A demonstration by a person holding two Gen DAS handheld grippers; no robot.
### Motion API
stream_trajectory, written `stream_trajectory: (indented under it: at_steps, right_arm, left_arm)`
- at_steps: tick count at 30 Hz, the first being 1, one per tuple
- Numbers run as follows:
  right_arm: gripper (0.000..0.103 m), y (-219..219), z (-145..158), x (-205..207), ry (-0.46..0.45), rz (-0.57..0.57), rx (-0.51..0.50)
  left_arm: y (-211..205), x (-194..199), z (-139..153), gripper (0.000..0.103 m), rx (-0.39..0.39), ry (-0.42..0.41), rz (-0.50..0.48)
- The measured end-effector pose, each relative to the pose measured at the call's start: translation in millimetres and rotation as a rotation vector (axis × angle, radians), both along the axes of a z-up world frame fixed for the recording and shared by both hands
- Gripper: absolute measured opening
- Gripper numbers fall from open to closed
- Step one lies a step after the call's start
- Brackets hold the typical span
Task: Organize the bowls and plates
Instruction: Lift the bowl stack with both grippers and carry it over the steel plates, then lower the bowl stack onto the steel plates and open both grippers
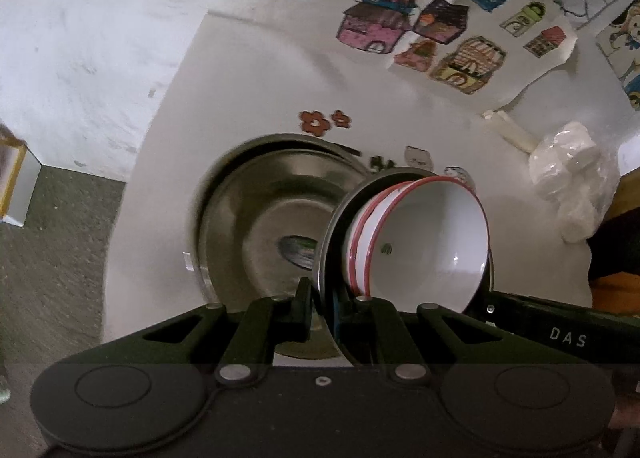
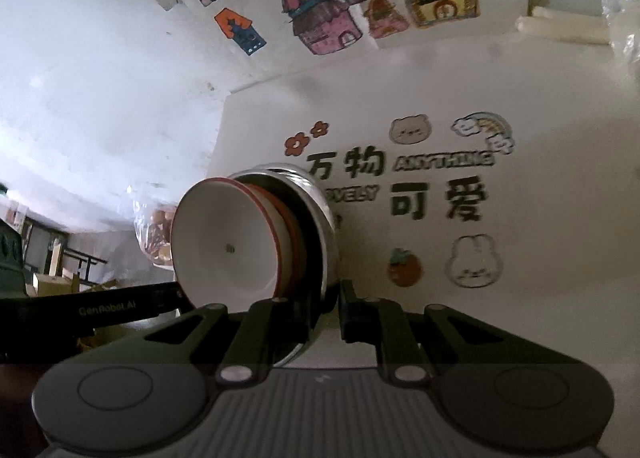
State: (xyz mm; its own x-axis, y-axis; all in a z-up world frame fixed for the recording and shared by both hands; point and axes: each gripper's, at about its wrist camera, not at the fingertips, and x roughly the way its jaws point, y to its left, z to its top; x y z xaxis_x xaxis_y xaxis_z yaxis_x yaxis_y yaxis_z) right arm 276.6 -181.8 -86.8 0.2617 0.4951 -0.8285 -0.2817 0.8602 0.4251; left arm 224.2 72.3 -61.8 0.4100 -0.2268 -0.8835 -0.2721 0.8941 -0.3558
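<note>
My left gripper (image 1: 322, 308) is shut on the rim of a steel bowl (image 1: 332, 242) that holds two nested white bowls with red rims (image 1: 432, 242). My right gripper (image 2: 326, 308) is shut on the opposite rim of the same steel bowl (image 2: 320, 214), with the white bowls (image 2: 228, 246) inside it. The stack is lifted above the white table. A larger steel plate stack (image 1: 260, 218) lies on the table just behind it in the left wrist view.
The white table (image 2: 520, 318) carries cartoon stickers and Chinese lettering (image 2: 436, 198). Coloured house drawings (image 1: 420, 30) lie at the back, with a crumpled plastic bag (image 1: 572, 186) at the right. Grey floor (image 1: 52, 258) lies beyond the table's left edge.
</note>
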Motion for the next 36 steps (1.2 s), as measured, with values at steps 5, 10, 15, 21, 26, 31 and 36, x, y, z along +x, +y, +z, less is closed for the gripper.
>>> stream_trajectory:
  at_steps: [5,10,15,21,26,31,36]
  right_arm:
    - [0.014,22,-8,-1,0.014,-0.027,0.001]
    - [0.014,35,-15,1,0.03,-0.059,-0.006]
    - [0.014,40,-20,4,0.04,-0.088,0.0]
    - [0.014,47,-28,8,0.052,-0.117,0.015]
    - [0.014,52,-35,13,0.064,-0.124,0.024]
    - [0.014,56,-39,16,0.069,-0.125,0.031]
    - [0.014,58,-43,18,0.072,-0.126,0.04]
  left_arm:
    - [22,3,-8,0.008,0.002,0.016,-0.023]
    - [34,12,-16,0.008,0.005,0.031,-0.057]
    - [42,23,-22,0.008,0.013,0.042,-0.089]
    - [49,33,-26,0.008,0.032,0.054,-0.121]
    - [53,36,-28,0.008,0.046,0.066,-0.127]
    - [55,37,-29,0.008,0.055,0.065,-0.125]
    - [57,40,-26,0.009,0.07,0.055,-0.119]
